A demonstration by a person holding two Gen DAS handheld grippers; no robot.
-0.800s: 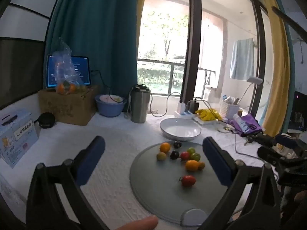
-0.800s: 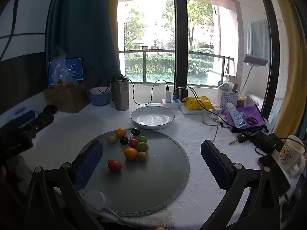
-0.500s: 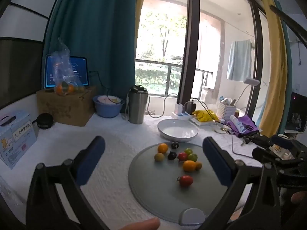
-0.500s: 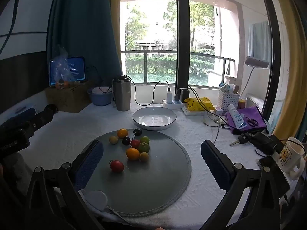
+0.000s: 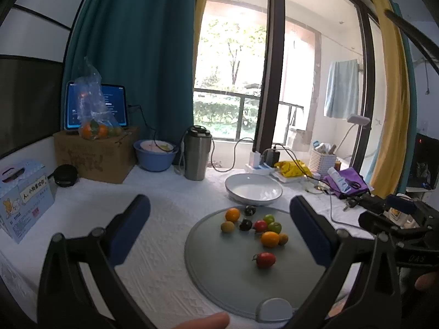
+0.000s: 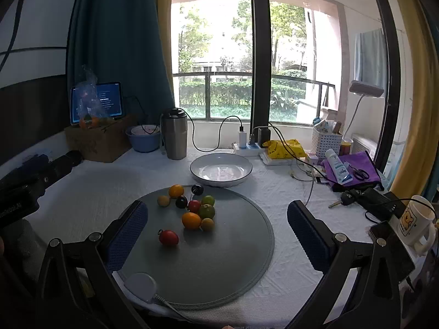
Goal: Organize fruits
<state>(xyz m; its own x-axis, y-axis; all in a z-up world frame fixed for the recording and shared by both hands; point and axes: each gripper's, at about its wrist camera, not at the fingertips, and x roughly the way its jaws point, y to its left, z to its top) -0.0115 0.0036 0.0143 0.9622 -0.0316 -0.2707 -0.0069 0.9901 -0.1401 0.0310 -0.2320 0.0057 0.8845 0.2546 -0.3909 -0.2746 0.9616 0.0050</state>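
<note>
Both claws are hovering above the near edge of a white-clothed bench, each with its blue-padded jaws spread wide and gripping nothing. The left claw is sitting over the cloth and the left part of a round grey mat; the right claw is straddling the same grey mat.

The fruits are lying loose on the far left half of the mat — small cherry tomatoes in a cluster. A red tomato is sitting alone nearest the claws, apart from the rest. Beyond it an orange tomato is touching a small yellow one, with two green ones, a red one, two dark ones and another orange one trailing toward the mat's far rim. The mat's right half and near portion are lying bare.

A white bowl with a dark rim is standing just past the mat's far edge, nothing visible in it. Behind it a steel tumbler, a blue basin and a cardboard box are lining the window side. On the right — keys, a charger, a purple cloth and a bear mug are crowding the bench edge. A small white disc with a cable is resting on the mat's near rim.
</note>
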